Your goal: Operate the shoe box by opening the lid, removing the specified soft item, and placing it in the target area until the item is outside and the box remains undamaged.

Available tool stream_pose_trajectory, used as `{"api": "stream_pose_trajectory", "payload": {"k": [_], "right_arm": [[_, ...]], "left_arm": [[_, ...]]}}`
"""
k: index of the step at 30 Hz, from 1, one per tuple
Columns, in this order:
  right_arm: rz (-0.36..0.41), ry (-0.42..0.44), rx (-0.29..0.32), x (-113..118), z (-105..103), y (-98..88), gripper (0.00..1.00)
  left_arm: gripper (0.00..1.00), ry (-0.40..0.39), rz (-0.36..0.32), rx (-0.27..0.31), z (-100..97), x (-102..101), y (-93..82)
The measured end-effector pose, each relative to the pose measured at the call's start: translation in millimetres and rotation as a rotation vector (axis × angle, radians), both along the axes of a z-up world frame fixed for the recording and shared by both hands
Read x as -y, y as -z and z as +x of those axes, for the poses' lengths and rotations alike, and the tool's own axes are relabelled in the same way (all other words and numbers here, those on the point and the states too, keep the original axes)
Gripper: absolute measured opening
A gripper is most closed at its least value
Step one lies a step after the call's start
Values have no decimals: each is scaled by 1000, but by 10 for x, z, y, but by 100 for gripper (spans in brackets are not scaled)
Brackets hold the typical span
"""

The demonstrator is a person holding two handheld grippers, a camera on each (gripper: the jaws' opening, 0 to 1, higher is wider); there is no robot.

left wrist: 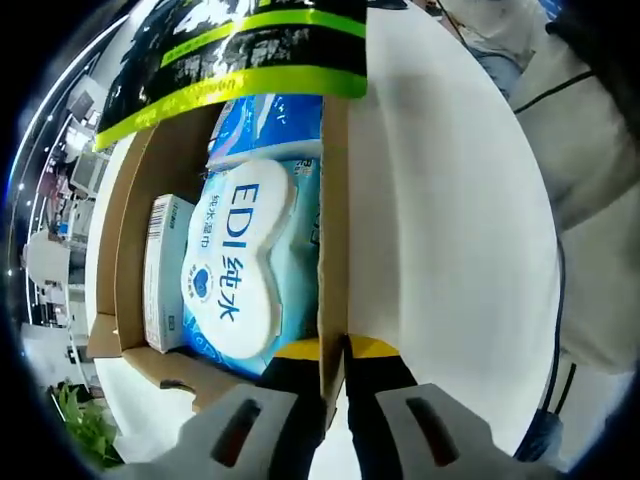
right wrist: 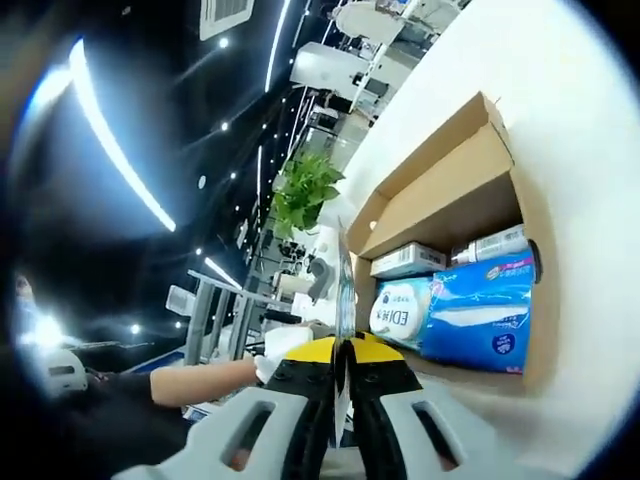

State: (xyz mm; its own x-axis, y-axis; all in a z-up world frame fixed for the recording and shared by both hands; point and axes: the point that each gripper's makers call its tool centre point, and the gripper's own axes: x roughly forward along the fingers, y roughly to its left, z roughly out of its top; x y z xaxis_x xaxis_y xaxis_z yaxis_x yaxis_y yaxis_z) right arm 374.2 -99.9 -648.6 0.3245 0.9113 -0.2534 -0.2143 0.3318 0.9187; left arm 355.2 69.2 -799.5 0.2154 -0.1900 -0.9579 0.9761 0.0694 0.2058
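Cardboard shoe box (left wrist: 130, 230) open, holding blue-and-white wipes pack (left wrist: 240, 270).

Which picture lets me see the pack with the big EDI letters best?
The left gripper view: the wet wipes pack sits close and faces the camera inside the box, its letters large and clear. In the right gripper view the pack is small, seen from the side, its label partly hidden.

1 shoe box (left wrist: 333, 200), 2 wipe packs (left wrist: 245, 270), 1 carton (left wrist: 165, 270)
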Motion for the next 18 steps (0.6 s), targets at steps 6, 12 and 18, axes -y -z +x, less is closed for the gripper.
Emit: {"api": "stream_pose_trajectory", "payload": {"k": [6,12,18], "right_arm": [[3,16,-8,173,-15,-40,0],[17,47,-11,342,6,-99,0],[17,57,-22,493,-21,-127,0]], "left_arm": [[5,0,1,0,-4,0,-8],[5,-1,4,-1,0,-1,-5],[5,-5,1,6,5,0,1]]}}
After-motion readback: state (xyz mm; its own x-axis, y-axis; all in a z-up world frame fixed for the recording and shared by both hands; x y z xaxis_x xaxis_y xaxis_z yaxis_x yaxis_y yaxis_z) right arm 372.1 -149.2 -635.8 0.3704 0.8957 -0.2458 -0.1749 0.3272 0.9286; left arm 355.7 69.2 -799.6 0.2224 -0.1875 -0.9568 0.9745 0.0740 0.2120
